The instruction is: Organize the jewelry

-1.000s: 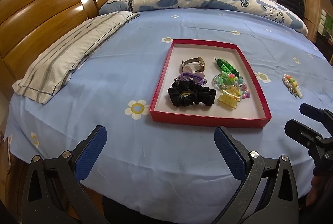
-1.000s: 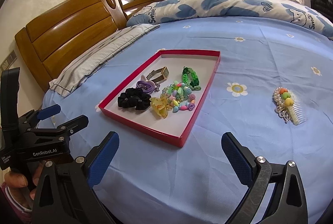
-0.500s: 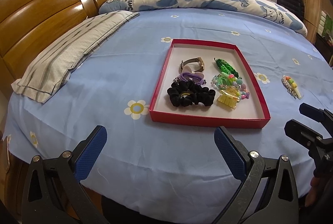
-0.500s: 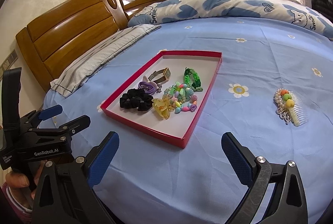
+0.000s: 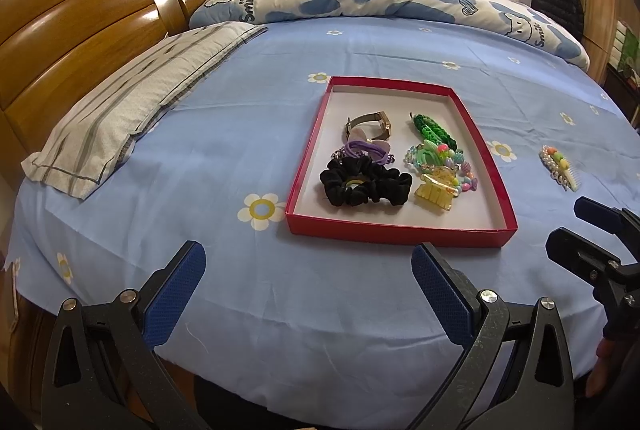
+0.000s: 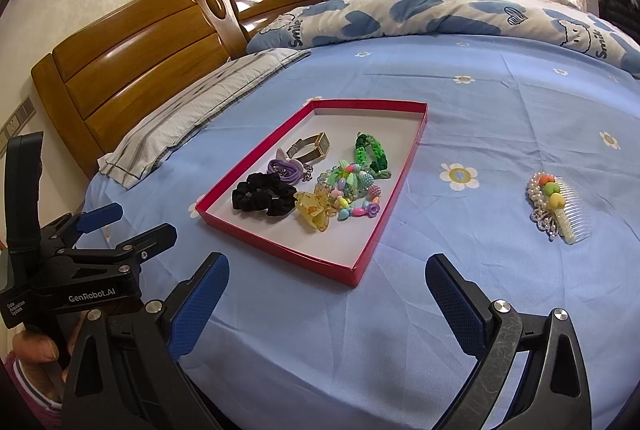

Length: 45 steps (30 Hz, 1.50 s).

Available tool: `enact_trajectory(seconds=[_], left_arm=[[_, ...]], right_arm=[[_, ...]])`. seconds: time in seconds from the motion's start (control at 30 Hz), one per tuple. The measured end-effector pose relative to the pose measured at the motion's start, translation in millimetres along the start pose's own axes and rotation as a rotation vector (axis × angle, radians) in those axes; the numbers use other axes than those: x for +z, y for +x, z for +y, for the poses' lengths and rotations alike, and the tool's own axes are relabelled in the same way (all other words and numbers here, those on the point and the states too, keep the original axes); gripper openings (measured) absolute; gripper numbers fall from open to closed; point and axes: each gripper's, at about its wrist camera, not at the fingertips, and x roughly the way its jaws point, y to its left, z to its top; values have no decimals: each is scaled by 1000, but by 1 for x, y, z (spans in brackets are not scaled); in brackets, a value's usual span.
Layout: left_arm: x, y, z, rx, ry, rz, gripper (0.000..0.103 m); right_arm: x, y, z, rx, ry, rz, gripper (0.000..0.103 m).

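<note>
- I read "GenRobot.AI" on my left gripper (image 6: 126, 226) body; "Smile" printed on the quilt (image 5: 360, 0).
- My left gripper: jaws spread wide, holding nothing, hovering above the sheet at the bed's near edge.
- My right gripper (image 6: 326, 296): spread wide too, empty.
- Red tray (image 5: 304, 158) holds watch, scrunchie, bracelets, yellow clip.
- Pearl hair comb (image 6: 558, 208) lies on the blue sheet (image 6: 480, 110), right of tray, apart.
</note>
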Motion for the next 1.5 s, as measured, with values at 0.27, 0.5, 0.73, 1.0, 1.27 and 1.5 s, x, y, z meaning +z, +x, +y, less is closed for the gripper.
enact_trajectory(seconds=[0.27,0.5,0.73,1.0,1.27,1.5], left_arm=[[0,0,-1,-1,0,0,103],[0,0,-1,-2,1,1,103],[-1,1,-1,10,11,-4,103],[-1,2,0,16,8,-3,103],[-1,3,3,14,0,4,103],[0,4,3,12,3,5,103]], right_arm=[[1,-1,1,0,2,2,100],[3,-2,2,2,0,-1,100],[3,-3,4,3,2,-3,100],[4,-3,5,3,5,-5,100],[4,-3,4,2,6,-6,100],[4,-3,4,4,8,-4,100]])
